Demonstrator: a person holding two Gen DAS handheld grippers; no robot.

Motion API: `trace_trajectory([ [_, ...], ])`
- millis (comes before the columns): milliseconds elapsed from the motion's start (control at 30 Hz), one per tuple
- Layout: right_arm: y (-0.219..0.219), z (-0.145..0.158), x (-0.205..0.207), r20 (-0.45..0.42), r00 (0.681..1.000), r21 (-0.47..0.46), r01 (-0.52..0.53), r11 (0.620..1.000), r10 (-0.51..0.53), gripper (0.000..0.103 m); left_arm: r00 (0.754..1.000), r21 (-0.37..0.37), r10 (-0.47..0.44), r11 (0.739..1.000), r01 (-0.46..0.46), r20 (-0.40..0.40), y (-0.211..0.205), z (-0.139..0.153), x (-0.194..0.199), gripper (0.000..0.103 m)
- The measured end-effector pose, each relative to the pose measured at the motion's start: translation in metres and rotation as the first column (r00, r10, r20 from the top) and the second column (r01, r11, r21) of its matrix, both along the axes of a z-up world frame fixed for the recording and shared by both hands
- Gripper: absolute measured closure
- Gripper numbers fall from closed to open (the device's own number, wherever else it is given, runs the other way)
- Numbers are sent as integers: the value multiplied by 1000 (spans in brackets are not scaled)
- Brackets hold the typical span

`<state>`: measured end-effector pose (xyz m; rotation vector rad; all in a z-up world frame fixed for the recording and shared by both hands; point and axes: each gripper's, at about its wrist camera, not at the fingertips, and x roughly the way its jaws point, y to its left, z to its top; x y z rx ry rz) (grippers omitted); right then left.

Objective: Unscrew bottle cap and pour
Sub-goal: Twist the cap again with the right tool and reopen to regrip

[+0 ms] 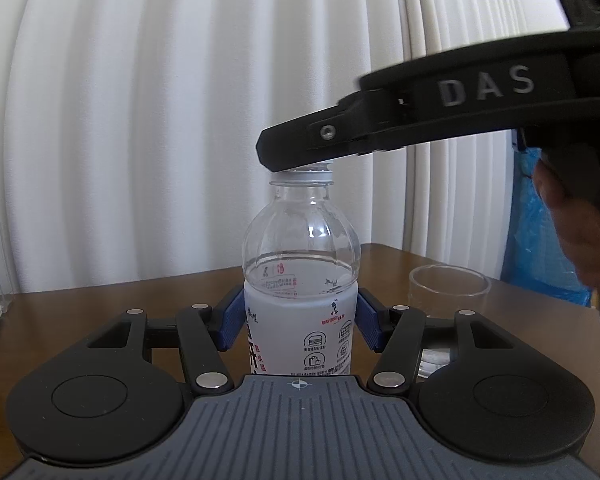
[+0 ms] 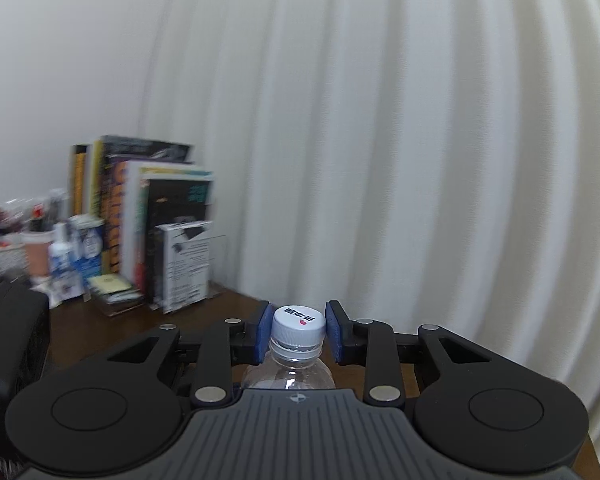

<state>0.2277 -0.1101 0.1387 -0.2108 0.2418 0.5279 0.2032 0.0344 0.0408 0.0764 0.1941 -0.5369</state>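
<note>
A clear water bottle (image 1: 300, 264) with a white label stands on the brown table (image 1: 100, 308), partly filled. My left gripper (image 1: 300, 320) is shut on the bottle's body, its blue pads pressed on both sides. The bottle's white cap (image 2: 299, 325) sits on the neck between the blue pads of my right gripper (image 2: 299, 330). The pads are close around the cap; a thin gap shows on each side. In the left wrist view the right gripper's black body (image 1: 440, 116) covers the cap from the right. An empty clear glass (image 1: 450, 286) stands right of the bottle.
White curtains hang behind the table. Books (image 2: 140, 216), small bottles and a leaflet holder (image 2: 186, 268) stand at the table's back left. A blue plastic bag (image 1: 540, 248) lies beyond the table's right edge. A hand (image 1: 580, 240) holds the right gripper.
</note>
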Motion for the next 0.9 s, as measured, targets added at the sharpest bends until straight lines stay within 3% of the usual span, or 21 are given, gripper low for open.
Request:
trace_trajectory([
  [167,-27,10,22,-60,974,21,-216,976,216,71,1000,12,-1,1000,1,8,-1,-1,-4,45],
  [333,-42,11,37,-91,942,70,-317,946,322,71,1000,17,-1,1000,1,12,-4,-1,-5,45],
  [600,-33,10,29,-48,958,49,-280,959,282,70,1000,15,0,1000,0,10,-5,0,-9,45],
  [667,-30,10,26,-37,966,44,-253,967,254,66,1000,15,1,1000,-1,10,-7,1,-10,45],
  [733,-27,13,19,-19,976,45,-217,975,218,50,1000,13,1,1000,-1,8,-5,1,-11,45],
  [900,-4,12,-3,36,997,34,-63,997,62,50,1000,10,2,1000,-2,6,-5,3,-17,45],
])
